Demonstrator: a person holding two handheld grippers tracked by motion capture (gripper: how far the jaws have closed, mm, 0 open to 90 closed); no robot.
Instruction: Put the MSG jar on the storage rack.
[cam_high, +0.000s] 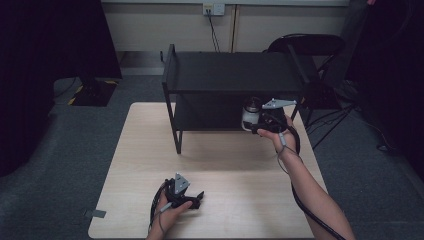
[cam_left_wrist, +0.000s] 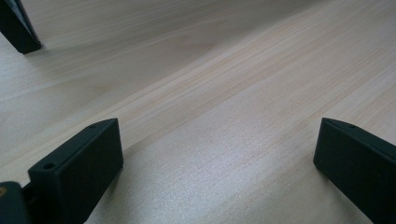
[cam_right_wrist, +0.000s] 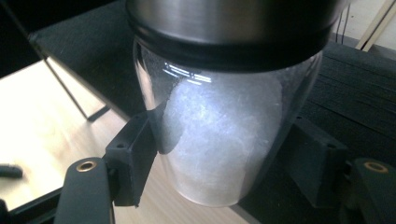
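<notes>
- My right gripper (cam_high: 256, 126) pinches one glass jar (cam_high: 250, 114) with a metal lid, its jaws pressed on either side of the glass; white powder sits inside it.
- I see the jar at the front edge of the black shelf unit (cam_high: 235, 75), at the mouth of the lower tier, close under the top board and towards the unit's right-hand side.
- My left gripper (cam_high: 199, 196) rests near the table's (cam_high: 145, 150) front edge, jaws spread wide with bare wood between them.
- In the left gripper view I count one shelf foot (cam_left_wrist: 18, 30) at the top left corner, well apart from my jaws.
- One jar, one shelf unit of two tiers, two grippers.
- One black chair (cam_high: 307, 47) stands behind the shelf on the right, off the table.
</notes>
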